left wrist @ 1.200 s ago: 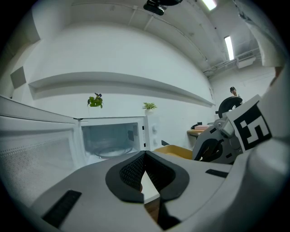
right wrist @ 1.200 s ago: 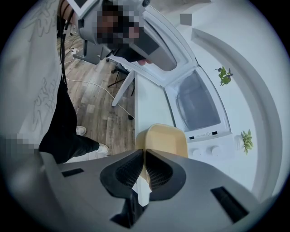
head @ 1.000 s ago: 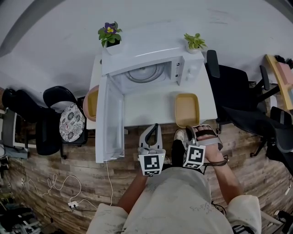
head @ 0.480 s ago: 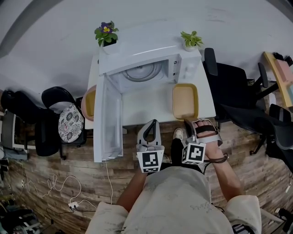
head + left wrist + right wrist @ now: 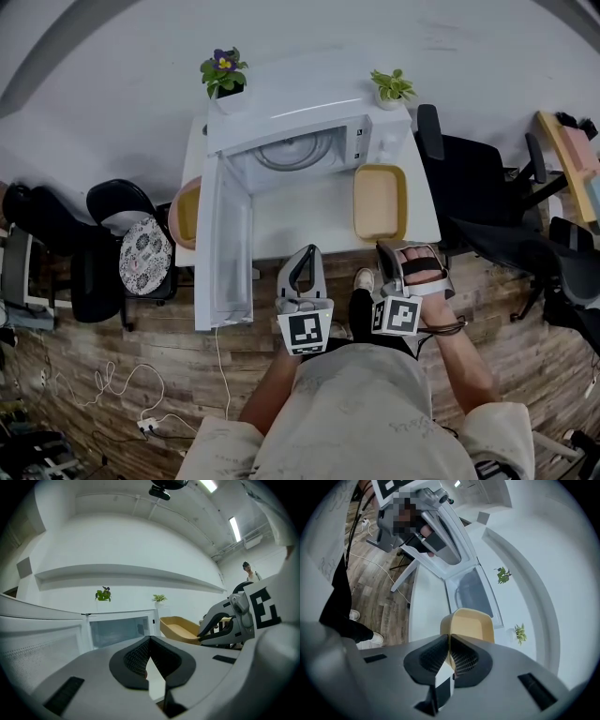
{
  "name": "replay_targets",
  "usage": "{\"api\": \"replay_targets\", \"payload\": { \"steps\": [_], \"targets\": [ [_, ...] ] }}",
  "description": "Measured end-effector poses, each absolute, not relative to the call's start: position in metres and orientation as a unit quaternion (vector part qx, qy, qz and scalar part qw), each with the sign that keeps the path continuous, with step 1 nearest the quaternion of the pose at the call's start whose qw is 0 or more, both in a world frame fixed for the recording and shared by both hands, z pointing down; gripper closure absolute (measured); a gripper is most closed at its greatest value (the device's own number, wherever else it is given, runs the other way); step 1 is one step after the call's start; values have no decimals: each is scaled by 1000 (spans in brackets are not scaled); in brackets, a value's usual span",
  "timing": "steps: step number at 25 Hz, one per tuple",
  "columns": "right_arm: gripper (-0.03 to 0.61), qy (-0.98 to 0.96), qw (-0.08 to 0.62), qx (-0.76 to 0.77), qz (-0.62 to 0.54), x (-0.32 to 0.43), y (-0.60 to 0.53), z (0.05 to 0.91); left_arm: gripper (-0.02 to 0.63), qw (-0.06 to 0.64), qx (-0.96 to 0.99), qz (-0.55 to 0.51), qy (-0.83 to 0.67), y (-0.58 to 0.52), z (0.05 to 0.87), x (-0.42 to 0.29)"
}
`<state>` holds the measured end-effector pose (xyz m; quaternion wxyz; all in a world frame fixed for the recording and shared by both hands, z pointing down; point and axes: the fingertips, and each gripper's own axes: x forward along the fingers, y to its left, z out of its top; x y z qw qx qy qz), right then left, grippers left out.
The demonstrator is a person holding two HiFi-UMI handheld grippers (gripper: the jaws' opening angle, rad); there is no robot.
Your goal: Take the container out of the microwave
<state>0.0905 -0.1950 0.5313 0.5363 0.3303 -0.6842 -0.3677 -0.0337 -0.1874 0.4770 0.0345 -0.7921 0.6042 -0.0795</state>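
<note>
The left tongs (image 5: 150,641) are closed with nothing between the pads. They point level at the table's (image 5: 300,225) front edge, just right of the open door (image 5: 225,244). The right tongs (image 5: 449,639) are almost closed and tip downward. Their pads seem to pinch the near rim of the container (image 5: 380,202), since a thin tan strip shows in the gap.

The container is out of the microwave (image 5: 291,117). It is over the right side of the table, its near rim by the front edge, to the right of the empty cavity. Whether its base rests on the table or hangs a little above it cannot be told.

By the look of it, the removal itself is done and the step in hand is placing the container. The next move calls for settling it flat on the table, well in from the front edge. The right tongs would then open and draw straight back so the rim is not dragged along. The door also stands open.

Counted left to right:
- Two tan containers: a second tan container (image 5: 186,211) at the table's left edge, half hidden by the door, and the gripped one.
- One microwave with one door.
- Two potted plants along the back edge: a purple-flowered plant (image 5: 223,67) left and a green plant (image 5: 392,86) right.
- Two tongs.
</note>
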Motion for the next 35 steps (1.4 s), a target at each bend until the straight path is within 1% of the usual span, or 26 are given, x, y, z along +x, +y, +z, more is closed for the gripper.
{"api": "replay_targets", "payload": {
  "steps": [7,13,17,22,30,35],
  "targets": [
    [546,-682,544,327,-364,94,-194,534,607,43,-793,-55,605,-186,468,-33],
    [546,-684,544,322,-365,93,-194,532,607,45,-792,-58,606,-184,468,-31],
    [546,-685,541,320,-368,92,-193,532,607,32,-791,-72,607,-180,474,-31],
    [546,-688,539,317,-369,91,-192,532,607,49,-789,-64,609,-180,467,-32],
    [546,-691,539,313,-366,87,-194,533,607,48,-787,-65,611,-181,467,-36],
    [546,-692,540,310,-366,85,-196,534,607,29,-787,-74,611,-182,474,-37]
  ]
}}
